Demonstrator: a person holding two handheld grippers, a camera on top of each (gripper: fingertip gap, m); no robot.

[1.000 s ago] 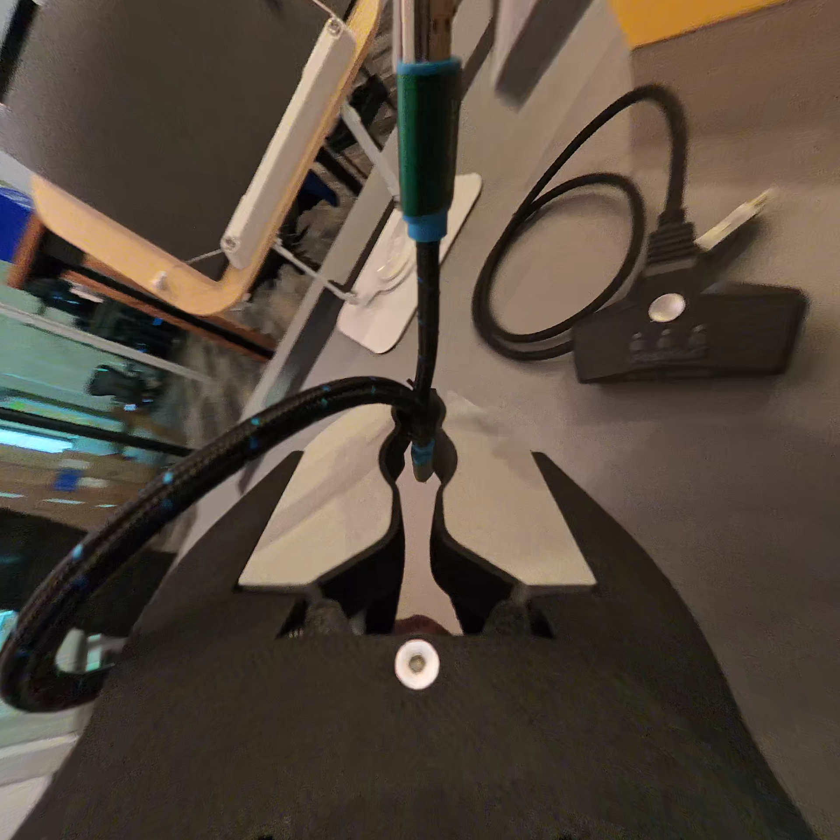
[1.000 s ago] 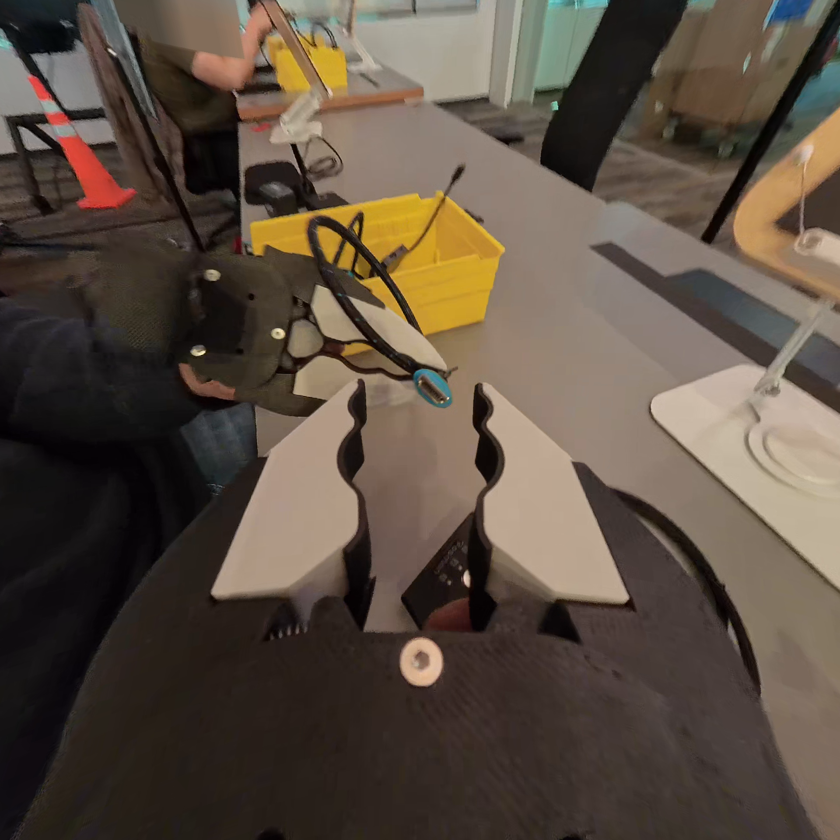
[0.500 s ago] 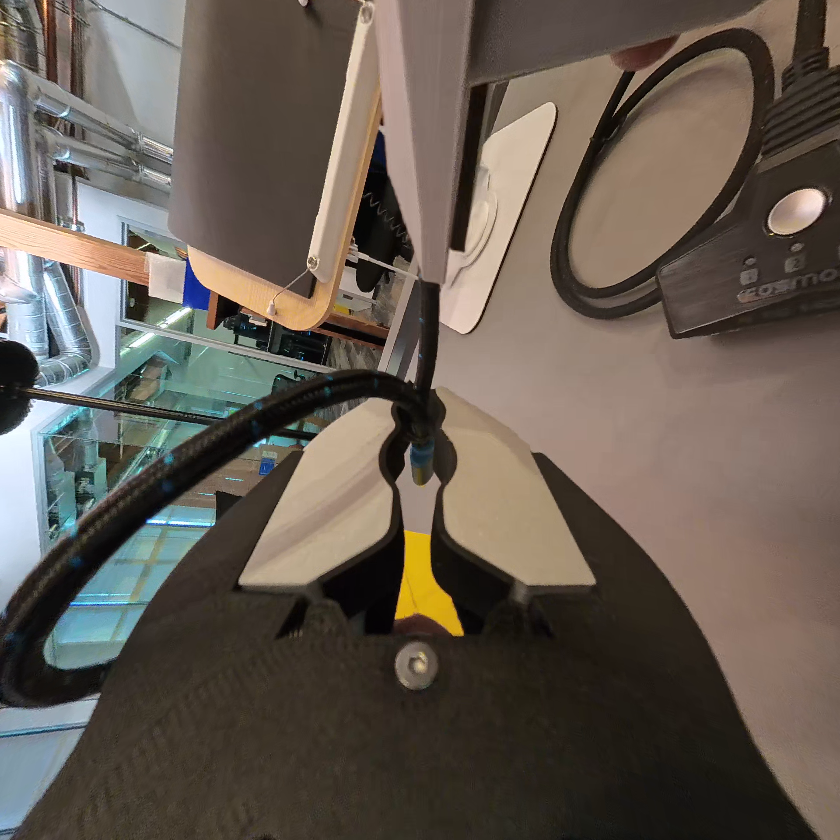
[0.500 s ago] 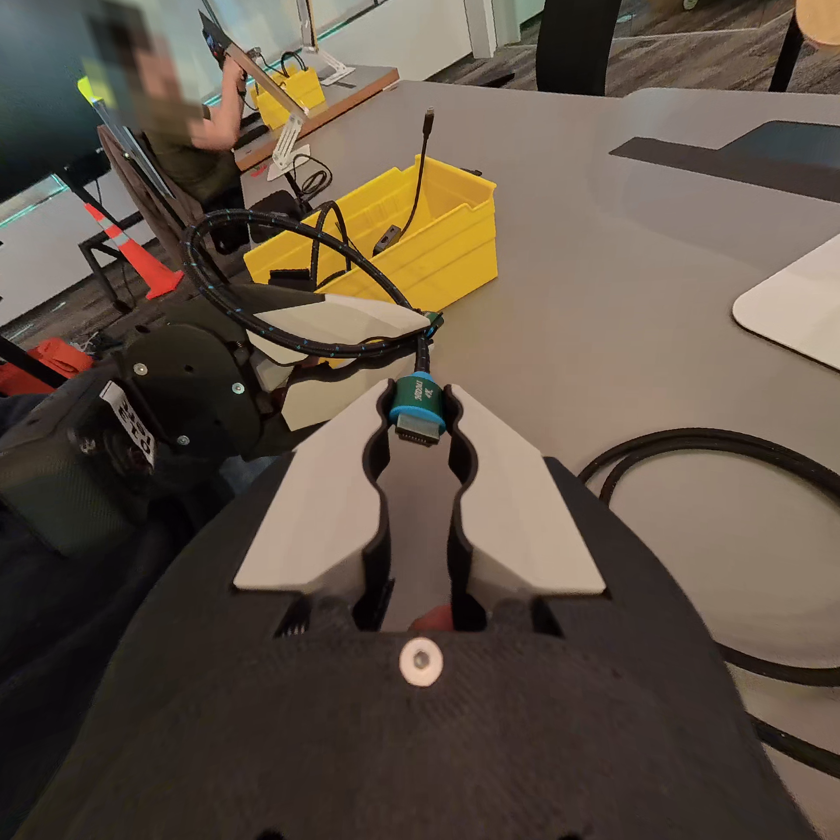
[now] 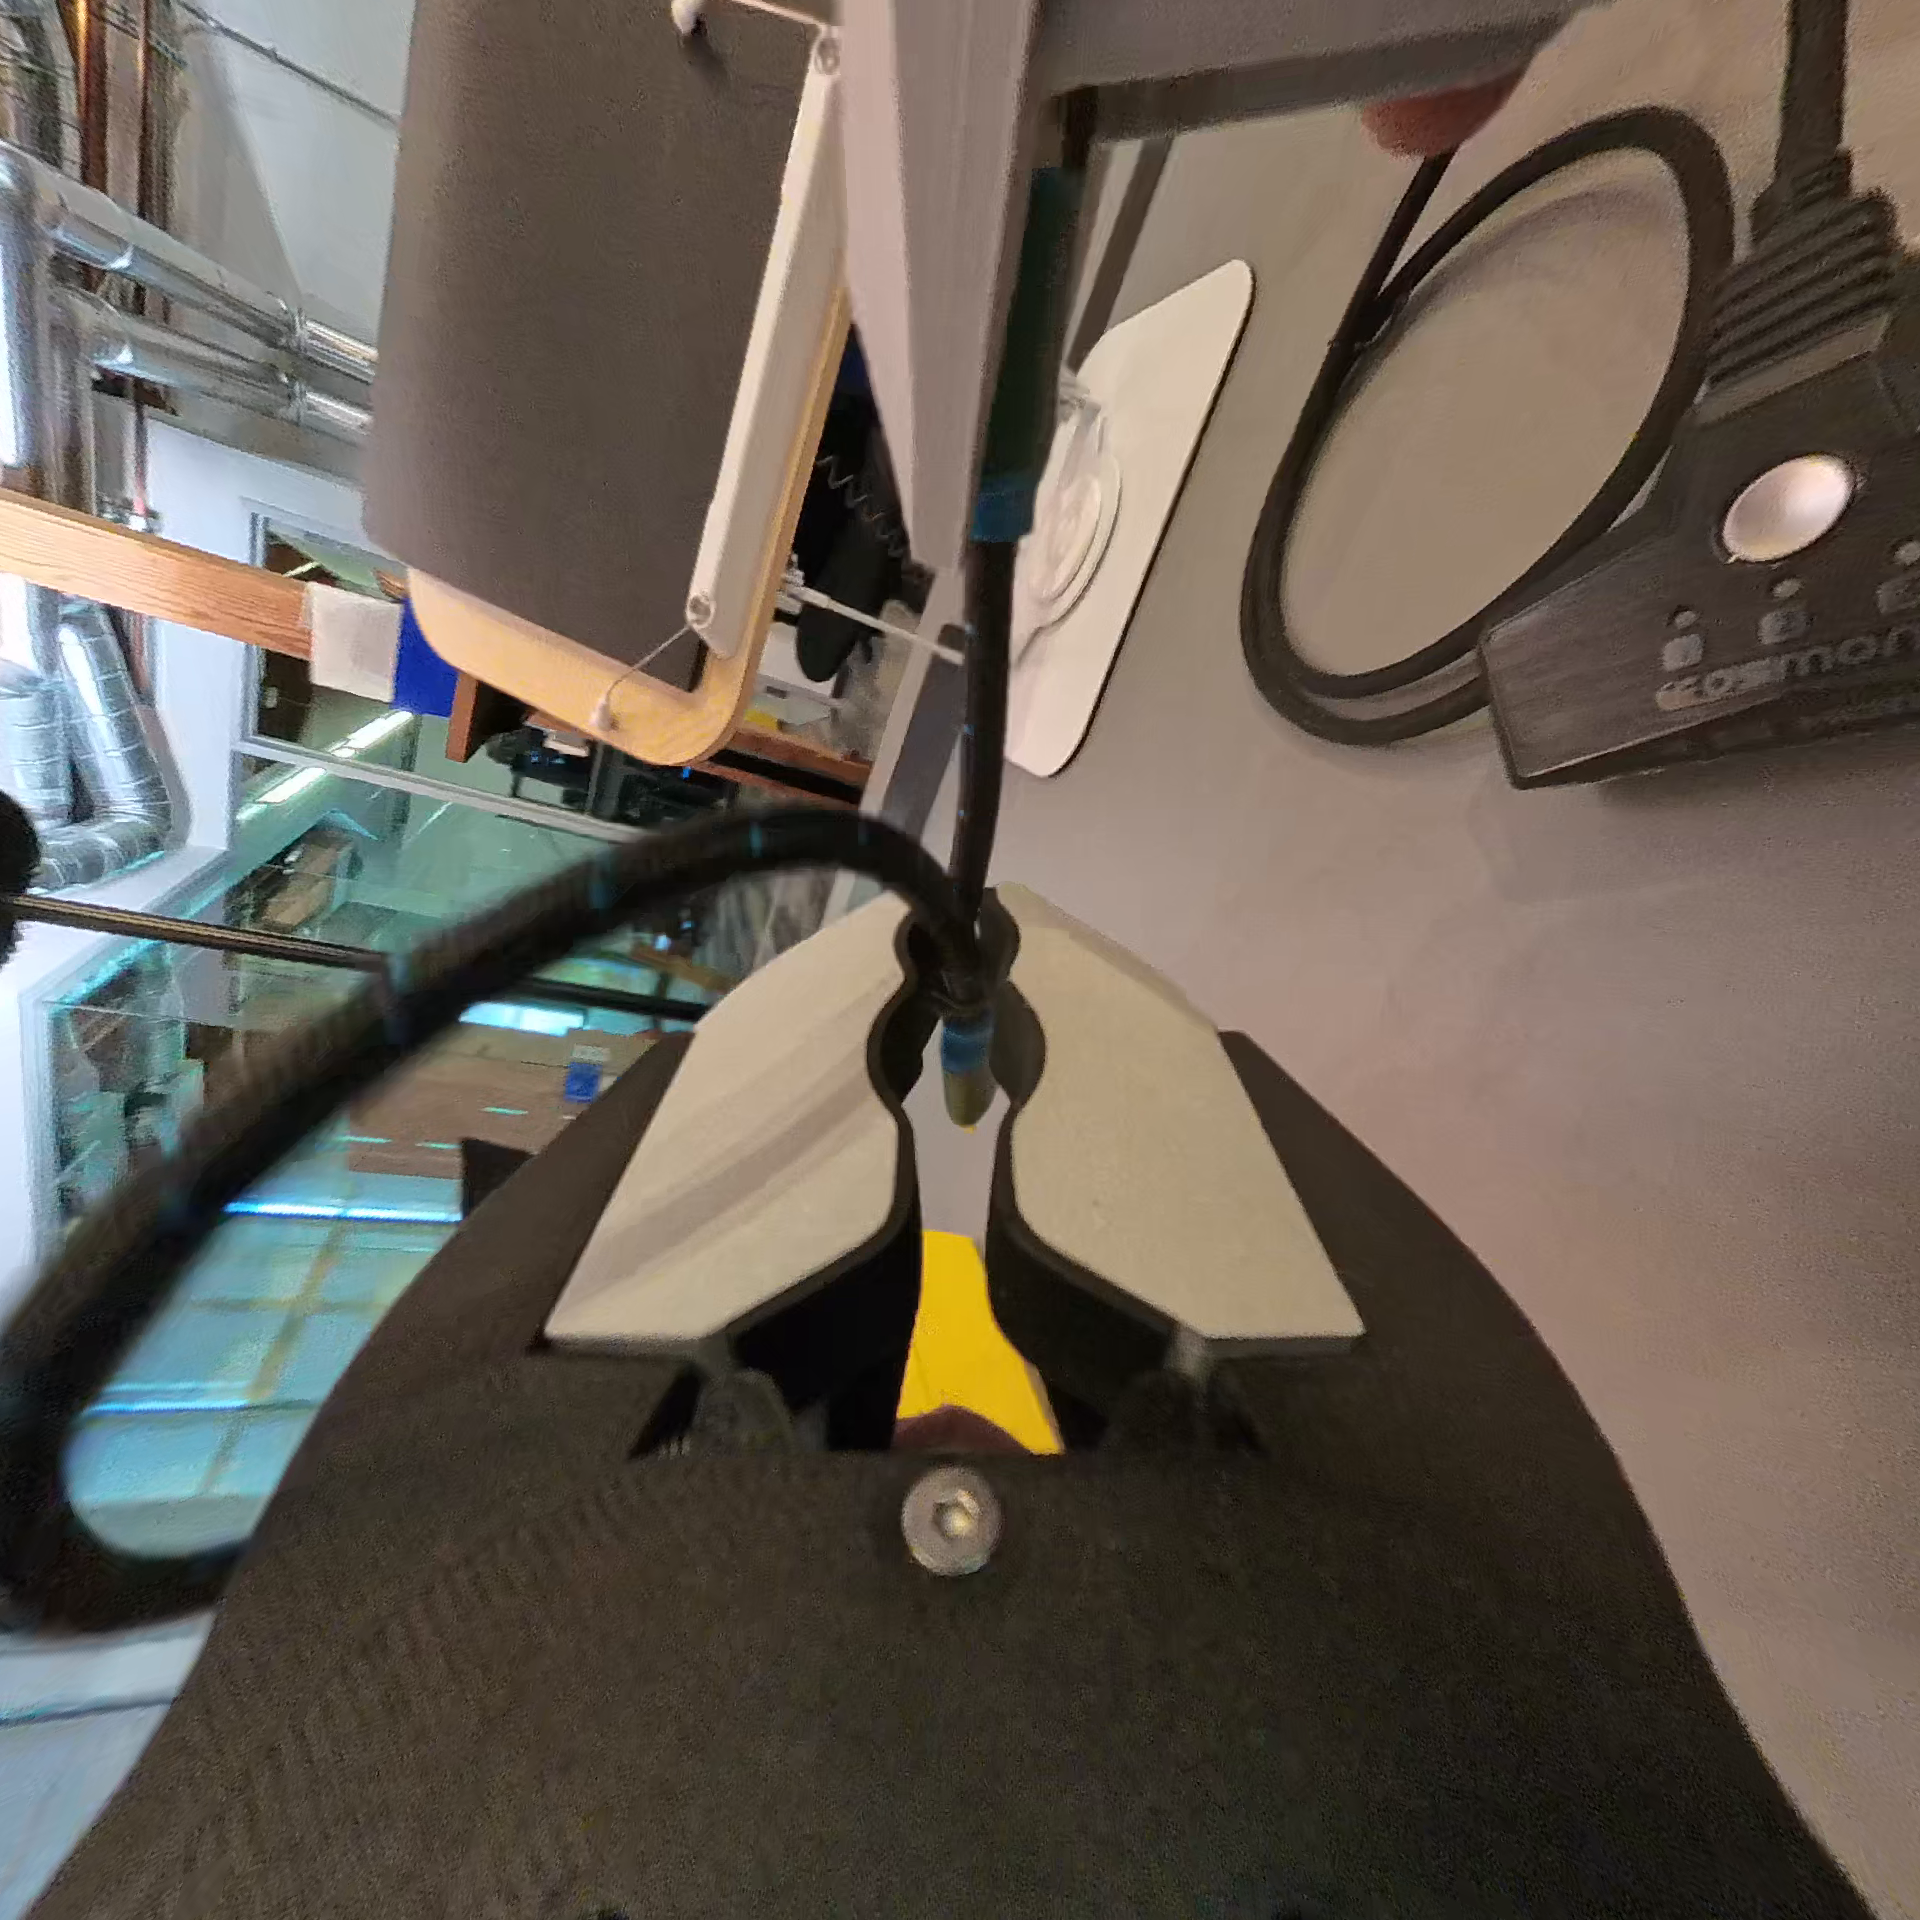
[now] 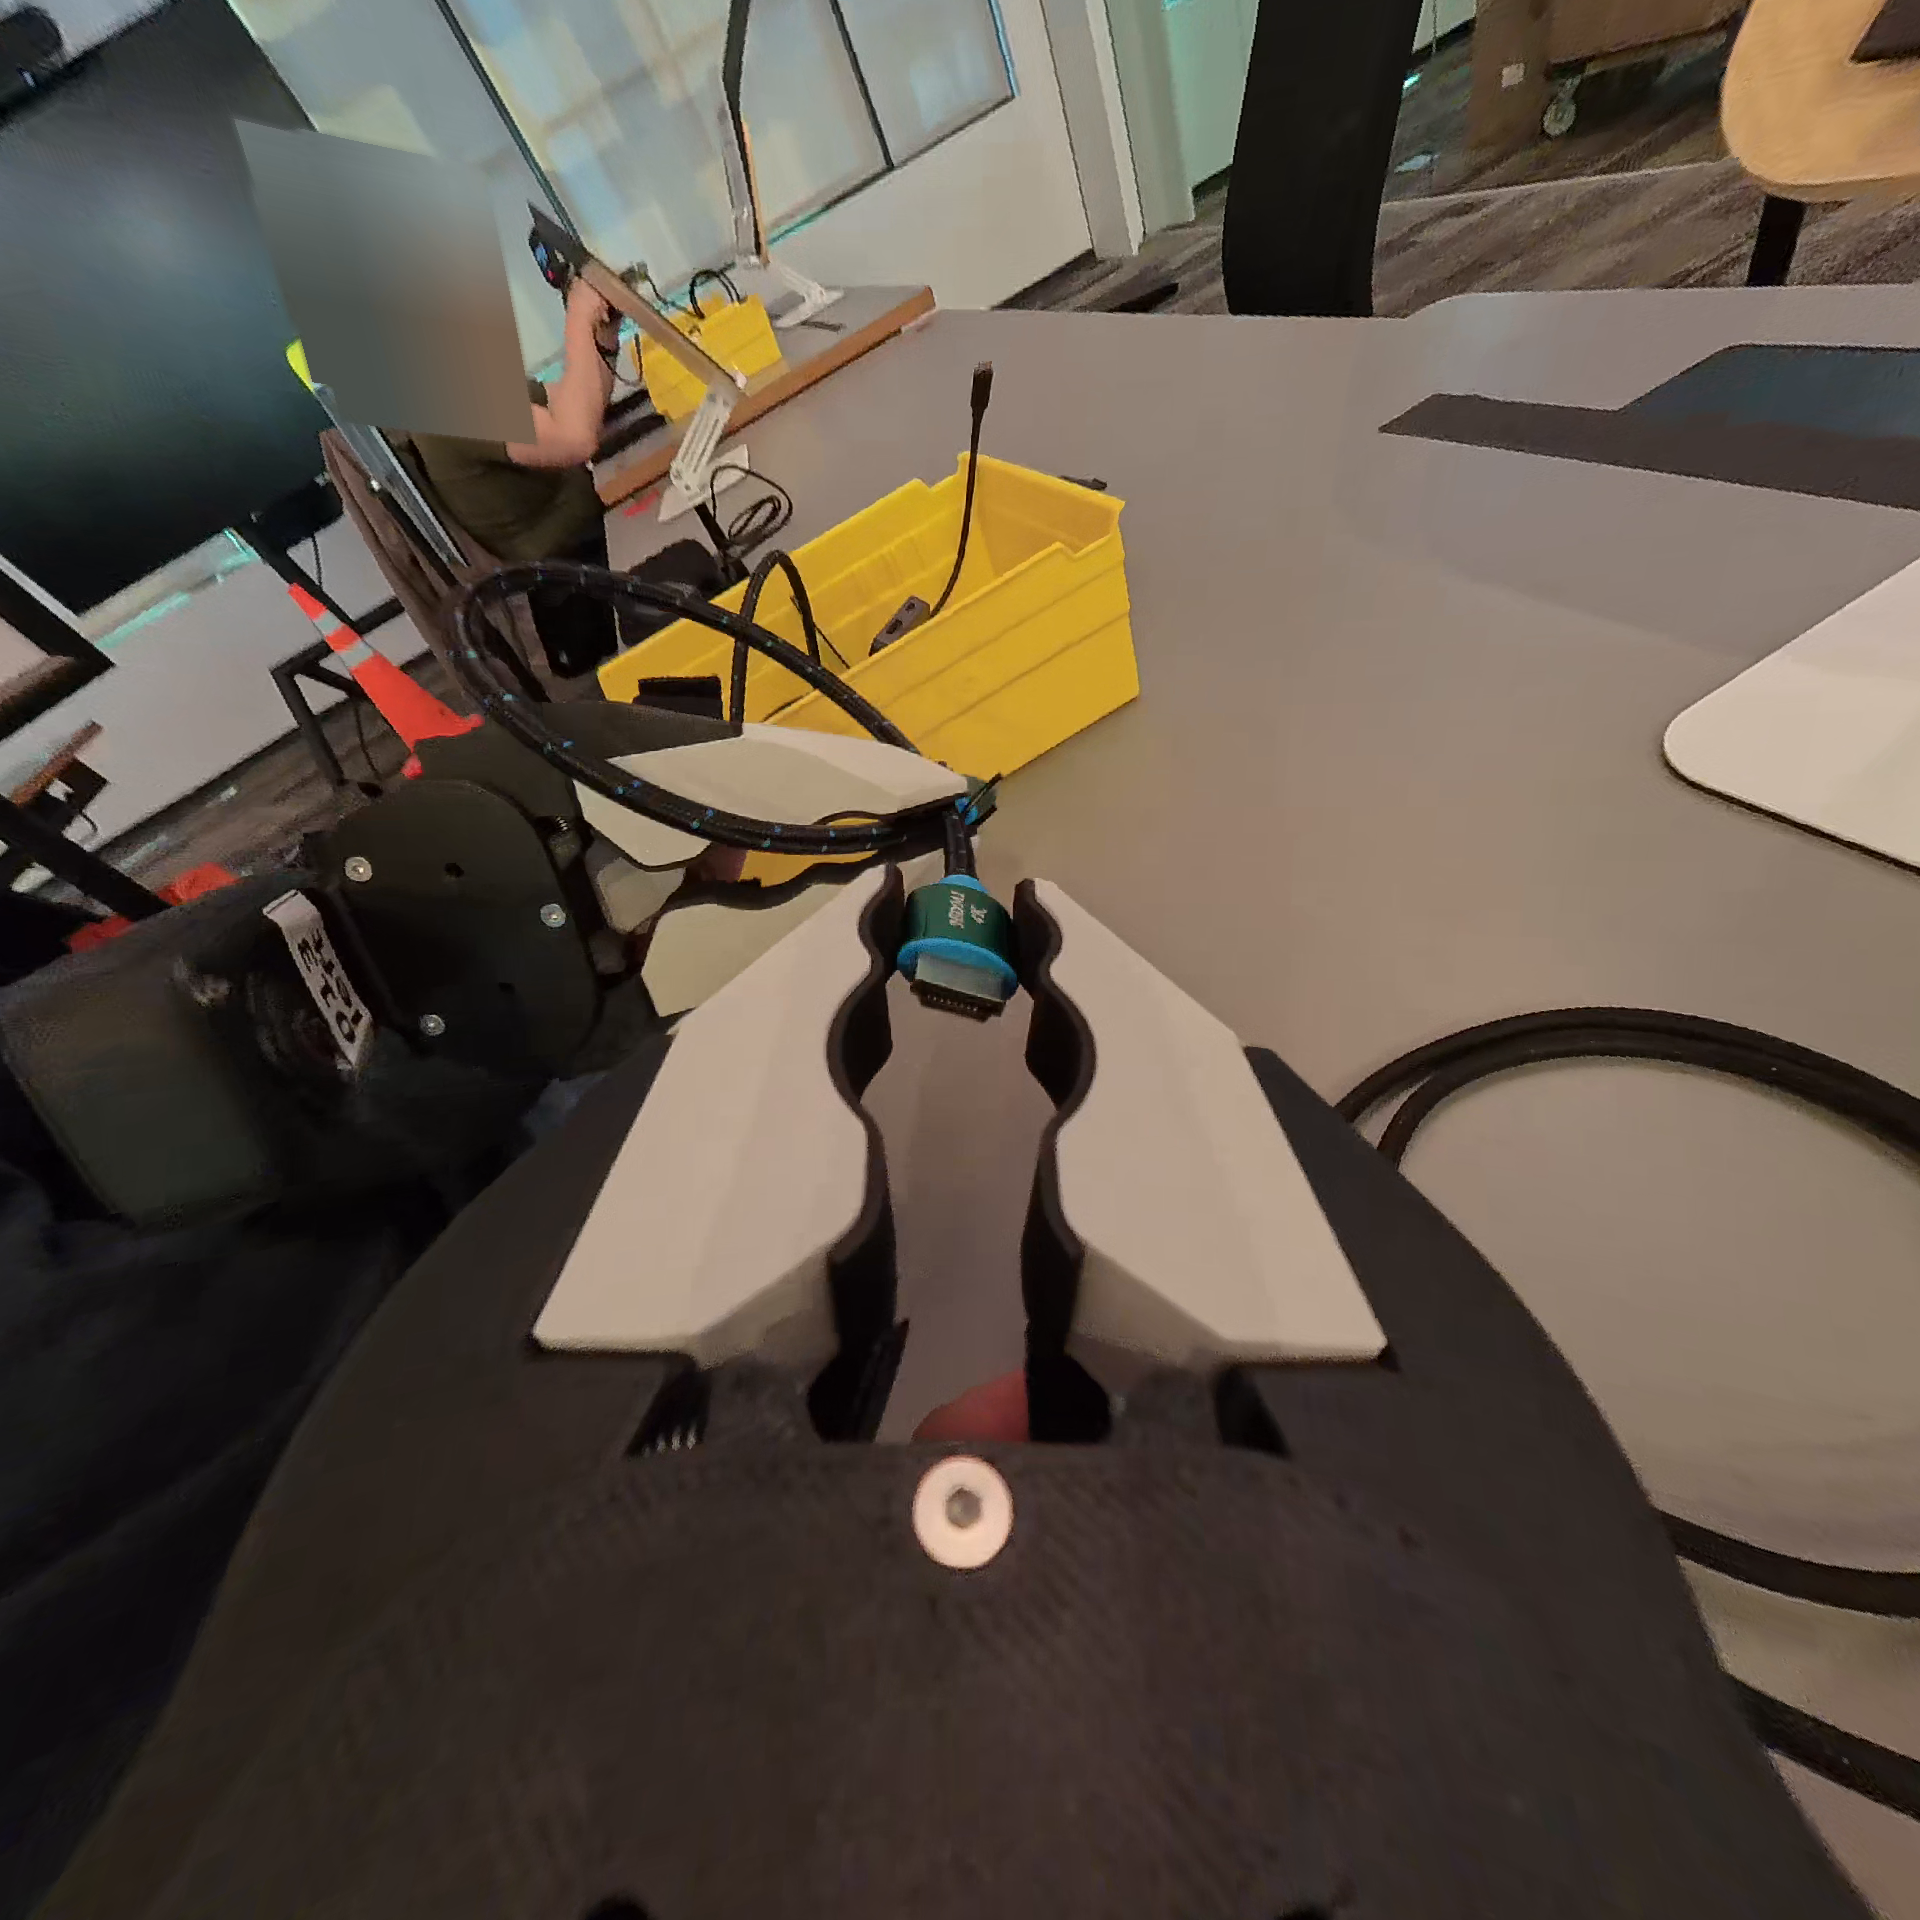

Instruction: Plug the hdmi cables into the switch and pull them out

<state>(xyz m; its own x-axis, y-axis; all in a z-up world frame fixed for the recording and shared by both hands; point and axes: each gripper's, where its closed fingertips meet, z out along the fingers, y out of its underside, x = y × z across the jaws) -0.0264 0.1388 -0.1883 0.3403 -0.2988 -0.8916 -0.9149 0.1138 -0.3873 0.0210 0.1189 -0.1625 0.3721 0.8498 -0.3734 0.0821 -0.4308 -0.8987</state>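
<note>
My left gripper (image 5: pixel 961 930) is shut on a black braided HDMI cable (image 5: pixel 416 997) near its tips; the cable loops off to the left. A small blue-and-gold end (image 5: pixel 961 1081) sits between the fingers. My right gripper (image 6: pixel 951 909) is shut on the cable's green and blue plug (image 6: pixel 951 930), metal end facing the camera. In the left wrist view the plug (image 5: pixel 1023 343) shows beside a grey right finger (image 5: pixel 914 260). The black HDMI switch (image 5: pixel 1714 644) with a silver button lies on the grey table, right of both grippers. The left gripper (image 6: pixel 831 790) shows just beyond the plug.
The switch's own black cable (image 6: pixel 1662 1049) loops on the table at the right. A yellow bin (image 6: pixel 997 644) with cables stands behind the grippers. A white stand base (image 6: pixel 1829 748) lies at the far right. A person sits at another table in the back. Both grippers' tips are roughly 12 cm from the black HDMI switch (image 5: pixel 1714 644).
The right gripper was open a second ago; it has closed on the green plug held out by the left gripper. Since then both grippers have barely moved.
</note>
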